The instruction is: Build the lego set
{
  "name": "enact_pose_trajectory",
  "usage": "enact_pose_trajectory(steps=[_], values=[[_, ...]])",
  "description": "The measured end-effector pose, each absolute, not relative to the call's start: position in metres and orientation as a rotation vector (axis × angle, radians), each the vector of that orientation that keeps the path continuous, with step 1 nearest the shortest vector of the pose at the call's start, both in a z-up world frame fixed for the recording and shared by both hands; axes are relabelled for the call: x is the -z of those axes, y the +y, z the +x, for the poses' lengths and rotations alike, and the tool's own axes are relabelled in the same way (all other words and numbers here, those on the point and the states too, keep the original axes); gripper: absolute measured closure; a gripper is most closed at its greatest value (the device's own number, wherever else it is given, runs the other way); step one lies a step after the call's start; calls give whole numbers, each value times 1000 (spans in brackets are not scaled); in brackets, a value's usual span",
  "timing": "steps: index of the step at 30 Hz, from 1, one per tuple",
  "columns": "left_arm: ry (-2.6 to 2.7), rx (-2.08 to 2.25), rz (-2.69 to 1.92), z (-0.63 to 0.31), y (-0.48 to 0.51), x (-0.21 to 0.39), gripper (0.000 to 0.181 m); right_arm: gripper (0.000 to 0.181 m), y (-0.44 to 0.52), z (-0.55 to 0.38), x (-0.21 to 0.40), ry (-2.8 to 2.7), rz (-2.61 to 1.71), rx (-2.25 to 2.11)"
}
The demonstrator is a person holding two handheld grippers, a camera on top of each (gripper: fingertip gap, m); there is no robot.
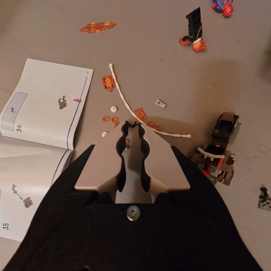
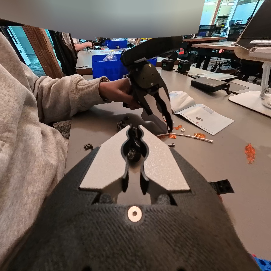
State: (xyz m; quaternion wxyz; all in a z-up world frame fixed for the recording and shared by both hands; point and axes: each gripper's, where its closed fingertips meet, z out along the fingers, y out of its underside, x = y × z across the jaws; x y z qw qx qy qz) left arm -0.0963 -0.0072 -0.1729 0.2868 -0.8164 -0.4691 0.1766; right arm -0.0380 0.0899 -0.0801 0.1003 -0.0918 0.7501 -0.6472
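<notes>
Honestly, the left gripper (image 1: 132, 124) is pinching a tiny black piece (image 1: 133, 125) at its very tips, over the orange studs (image 1: 114, 119). Go gentle, it'll ping away (tiny thing). Right gripper (image 2: 134, 129) is clamped on a wheeled chunk (image 2: 134, 154). Blue bin (image 2: 108, 68) behind; contents unclear. Car (image 1: 218, 149) sits right.

One booklet (image 1: 44, 102), one white chain (image 1: 124, 101), one flame piece (image 1: 98, 27), two white studs (image 1: 113, 109), two figures (image 1: 193, 31).
</notes>
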Motion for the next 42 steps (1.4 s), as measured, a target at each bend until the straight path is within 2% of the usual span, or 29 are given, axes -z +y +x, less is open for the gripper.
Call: enact_pose_trajectory(steps=[5,7,15,21,26,33,42], values=[[-1256,-466,-2188,-94,-7,173,170,178,90,-38,79,2215,-274,1919],[-1253,-479,-2180,-93,-8,171,181,178,90,-38,79,2213,-273,1922],[-1286,-492,-2142,-87,-17,171,181,178,90,-38,79,2214,-271,1921],[-1369,-461,-2095,-91,-19,174,163,179,90,-38,79,2220,-273,1924],[-1431,-484,-2082,-96,-21,174,160,178,90,-38,79,2218,-273,1928],[-1423,-530,-2125,-98,-20,175,175,179,91,-38,78,2213,-276,1936],[-1406,-591,-2137,-95,-25,172,177,179,93,-39,76,2202,-277,1957]])
